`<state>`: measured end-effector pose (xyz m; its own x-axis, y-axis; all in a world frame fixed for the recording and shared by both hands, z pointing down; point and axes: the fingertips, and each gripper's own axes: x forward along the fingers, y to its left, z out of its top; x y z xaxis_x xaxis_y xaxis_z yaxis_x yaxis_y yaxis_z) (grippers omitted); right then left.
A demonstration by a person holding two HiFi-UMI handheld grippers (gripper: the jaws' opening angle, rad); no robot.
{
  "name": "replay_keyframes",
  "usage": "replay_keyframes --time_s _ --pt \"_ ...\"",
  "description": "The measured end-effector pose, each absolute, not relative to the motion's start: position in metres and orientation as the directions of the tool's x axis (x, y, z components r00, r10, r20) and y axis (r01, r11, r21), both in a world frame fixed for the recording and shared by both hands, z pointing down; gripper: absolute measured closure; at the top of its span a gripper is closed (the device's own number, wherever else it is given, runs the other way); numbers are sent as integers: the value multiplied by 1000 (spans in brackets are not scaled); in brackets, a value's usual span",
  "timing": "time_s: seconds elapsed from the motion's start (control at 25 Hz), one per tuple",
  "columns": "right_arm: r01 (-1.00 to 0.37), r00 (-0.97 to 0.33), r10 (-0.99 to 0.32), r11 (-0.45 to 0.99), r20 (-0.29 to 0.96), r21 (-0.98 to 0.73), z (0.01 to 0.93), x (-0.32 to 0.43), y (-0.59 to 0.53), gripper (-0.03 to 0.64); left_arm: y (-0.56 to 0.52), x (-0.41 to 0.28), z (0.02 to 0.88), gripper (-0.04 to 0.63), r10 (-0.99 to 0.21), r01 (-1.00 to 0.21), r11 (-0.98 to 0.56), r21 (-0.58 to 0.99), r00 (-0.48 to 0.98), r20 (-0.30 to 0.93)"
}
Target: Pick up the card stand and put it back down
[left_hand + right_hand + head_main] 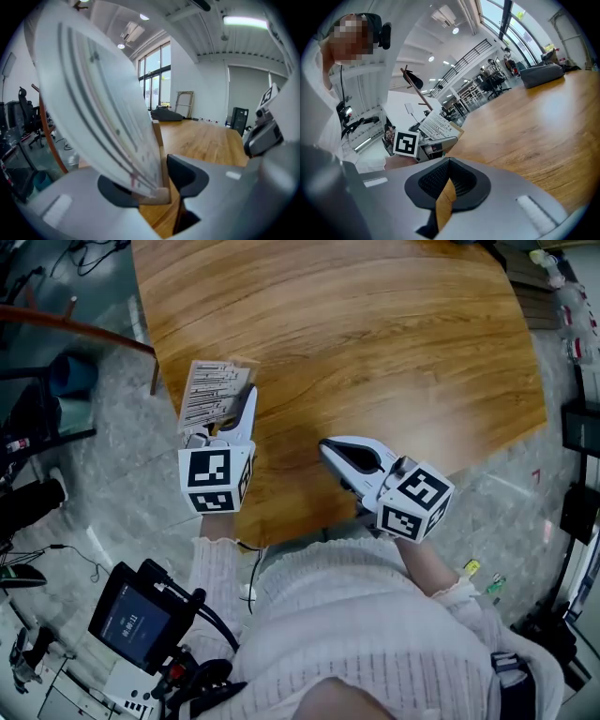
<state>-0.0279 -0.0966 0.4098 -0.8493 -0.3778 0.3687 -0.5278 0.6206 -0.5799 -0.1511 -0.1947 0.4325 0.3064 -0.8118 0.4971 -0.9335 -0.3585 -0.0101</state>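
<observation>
The card stand (214,392) is a printed card in a small wooden base, at the left edge of the wooden table (375,334). My left gripper (225,418) is shut on that base. In the left gripper view the tilted card (93,93) fills the left half, and the wooden base (158,190) sits between the two dark pads of the left gripper (150,183). My right gripper (328,448) hovers over the table's near edge, shut and holding nothing. In the right gripper view the right gripper (449,164) points across the table, with the card stand (436,124) and left gripper (417,143) to its left.
A screen on a stand (131,620) with cables sits on the floor at lower left. A curved red-brown rail (75,329) and dark equipment lie left of the table. Small items lie on the grey floor at right (473,568).
</observation>
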Motion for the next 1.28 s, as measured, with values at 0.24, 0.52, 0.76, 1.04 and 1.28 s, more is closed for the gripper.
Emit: replay_keyframes --time_s 0.24,0.52,0.76,1.04,1.28 --pt "-494 -869 -398 690 293 -529 378 -28 -101 617 -175 -133 392 405 -817 -914 -405 -7 359 452" --pt "-457 -889 -416 782 192 -424 330 -31 -92 617 -131 -111 346 405 -836 -902 -431 -27 389 387" --pt "-445 -894 -423 810 145 -382 304 -35 -82 617 -106 -98 305 405 -844 -888 -459 22 444 301" --pt "-449 -890 -444 810 107 -377 294 -27 -74 617 -87 -88 277 405 -844 -872 -478 106 490 218" --pt "-466 -880 -465 801 99 -376 291 -21 -75 617 -85 -85 278 405 -842 -869 -484 104 494 218"
